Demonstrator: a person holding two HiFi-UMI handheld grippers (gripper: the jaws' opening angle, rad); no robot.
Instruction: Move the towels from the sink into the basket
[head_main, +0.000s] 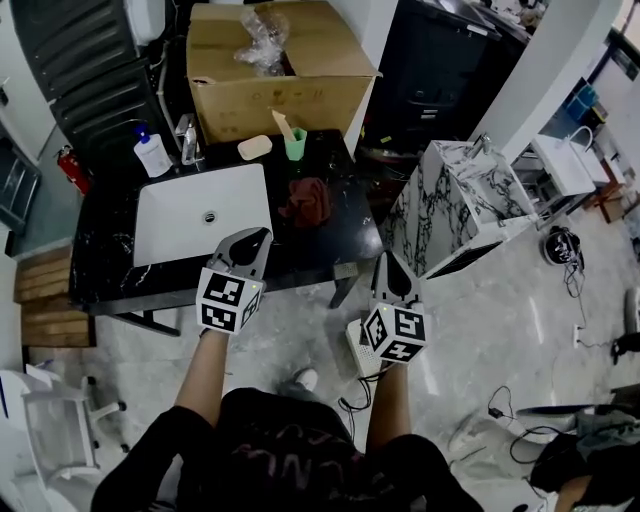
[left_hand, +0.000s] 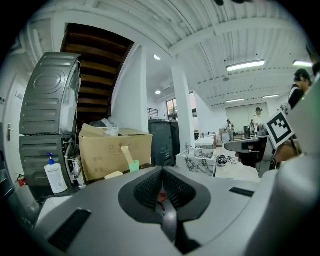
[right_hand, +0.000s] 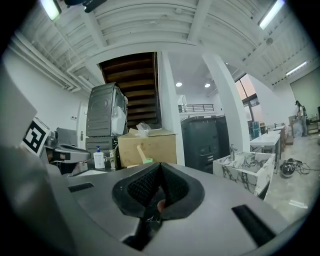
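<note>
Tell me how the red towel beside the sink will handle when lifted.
The red towel lies crumpled in soft folds, so it will probably droop limply. Being cloth, it is likely light. Pushed, it should bunch rather than slide.

Straight ahead of the left tool (head_main: 257, 236), across the black bench (head_main: 335, 245): cardboard box (head_main: 275, 75), with a green cup (head_main: 294, 143) and soap bar (head_main: 254, 146) before it and a pump bottle (head_main: 152, 155) further left. A marble-patterned block (head_main: 455, 205) stands beyond the right tool (head_main: 388, 263).

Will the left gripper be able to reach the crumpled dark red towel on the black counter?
Probably yes: only bare black counter lies between the left gripper and the crumpled dark red towel. Its jaws are shut, so they must open first.
</note>
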